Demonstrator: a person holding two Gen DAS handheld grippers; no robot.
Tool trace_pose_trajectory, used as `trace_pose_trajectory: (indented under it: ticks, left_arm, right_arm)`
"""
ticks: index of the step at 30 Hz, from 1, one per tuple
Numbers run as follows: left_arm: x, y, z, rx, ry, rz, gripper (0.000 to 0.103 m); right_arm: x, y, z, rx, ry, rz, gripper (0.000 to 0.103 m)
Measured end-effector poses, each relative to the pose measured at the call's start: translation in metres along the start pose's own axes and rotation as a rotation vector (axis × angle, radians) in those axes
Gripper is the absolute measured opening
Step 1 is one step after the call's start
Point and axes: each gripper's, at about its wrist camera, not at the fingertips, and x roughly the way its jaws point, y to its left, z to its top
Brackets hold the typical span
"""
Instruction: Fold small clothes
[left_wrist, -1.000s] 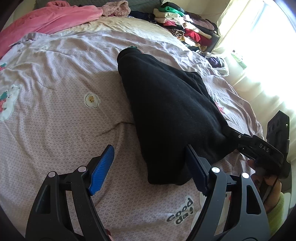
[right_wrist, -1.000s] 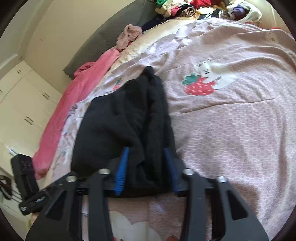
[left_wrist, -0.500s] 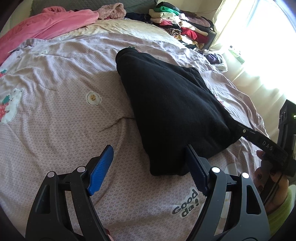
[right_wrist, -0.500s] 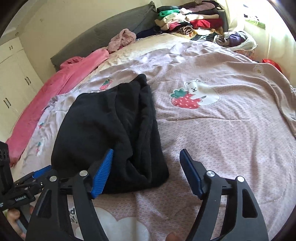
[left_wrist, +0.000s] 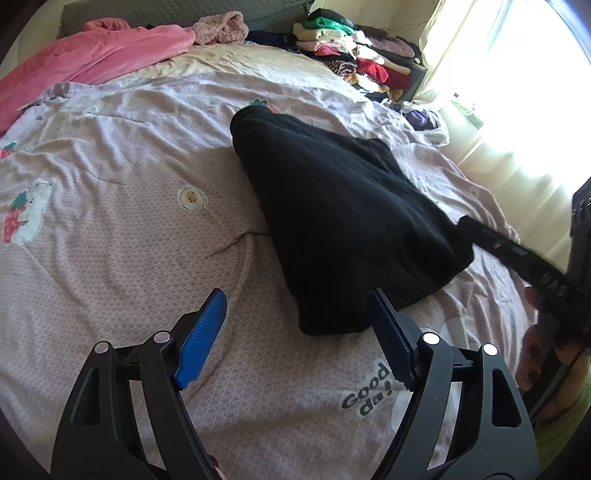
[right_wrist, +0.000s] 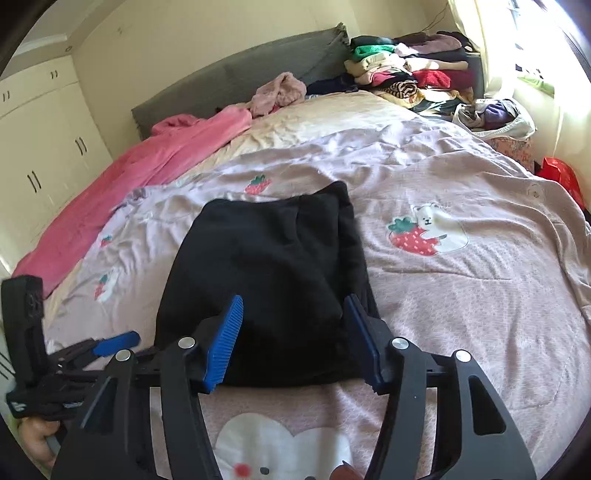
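Black garment (left_wrist: 343, 221), folded into a rough wedge, lying on the lilac bedspread (left_wrist: 110, 240) in the middle of the left wrist view, narrow end toward the upper centre, broad end toward the lower right. In the right wrist view the same garment (right_wrist: 273, 273) filling the centre, its near edge running between the blue pads.

Left tongs (left_wrist: 295, 332) at the bottom of their own view, spread wide and opening a little more, clasping nothing; right-hand pad just beside the garment's near corner, left-hand pad over bare bedspread.

Right tongs (right_wrist: 293, 339) low in their own view, jaws closing, garment's near edge between them; pads not seen pressing on the cloth. From the left wrist view, right tongs (left_wrist: 517, 254) at the right edge, blurred, tip at the garment's far corner, a hand (left_wrist: 543, 354) behind.

Pink blanket (left_wrist: 92, 62) in the upper left. Pile of folded clothes (left_wrist: 354, 59) at the upper right, by the bright window.
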Motion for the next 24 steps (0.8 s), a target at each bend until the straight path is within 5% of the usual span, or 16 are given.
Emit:
trace_pose_trajectory:
  ticks: [5, 7, 12, 24]
  left_arm:
    - [-0.016, -0.001, 0.0, -0.004, -0.037, 0.01, 0.084]
    - [-0.02, -0.001, -0.001, -0.002, -0.044, 0.014, 0.087]
    - [-0.033, 0.005, -0.005, -0.012, -0.078, 0.042, 0.094]
    - [-0.101, -0.007, -0.015, 0.051, -0.202, 0.124, 0.094]
  right_arm:
    - [-0.012, 0.002, -0.002, -0.025, -0.025, -0.026, 0.06]
    - [-0.02, 0.002, -0.002, -0.036, -0.051, -0.045, 0.076]
    - [-0.04, 0.005, -0.001, -0.065, -0.118, -0.084, 0.096]
    - [-0.109, 0.039, -0.01, -0.179, -0.279, -0.091, 0.098]
